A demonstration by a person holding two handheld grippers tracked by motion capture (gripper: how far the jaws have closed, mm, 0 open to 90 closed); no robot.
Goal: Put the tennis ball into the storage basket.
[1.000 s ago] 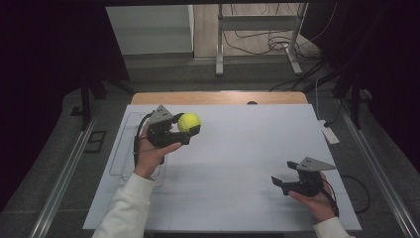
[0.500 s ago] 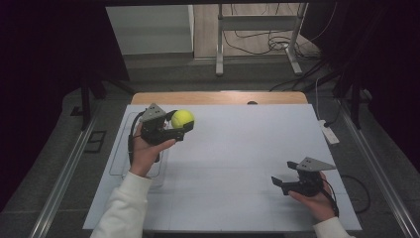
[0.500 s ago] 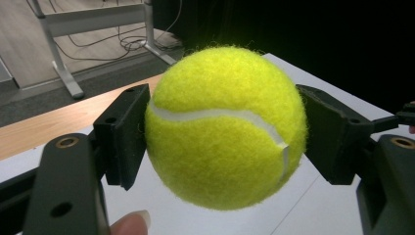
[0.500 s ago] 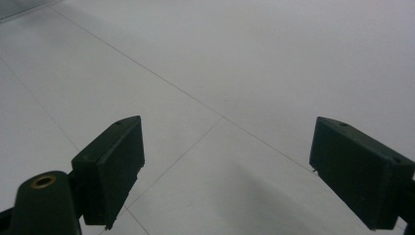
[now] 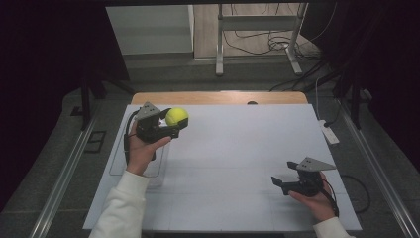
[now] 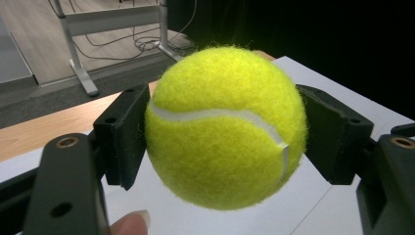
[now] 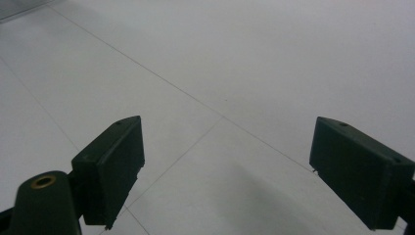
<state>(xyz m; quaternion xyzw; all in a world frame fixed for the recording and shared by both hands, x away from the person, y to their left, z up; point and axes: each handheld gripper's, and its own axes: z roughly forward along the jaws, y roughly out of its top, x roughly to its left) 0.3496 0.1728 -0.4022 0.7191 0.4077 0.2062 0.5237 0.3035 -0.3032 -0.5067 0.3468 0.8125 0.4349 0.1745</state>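
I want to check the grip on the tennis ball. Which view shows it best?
The left gripper view: the tennis ball sits close up, both black jaws of the left tool pressed against its sides. The high view shows the ball small, held above the table's far left. The right gripper view looks at bare white table.

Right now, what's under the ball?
The ball, clamped in the left gripper, hangs above the white tabletop; a fingertip shows below it. The spot directly beneath is hidden.
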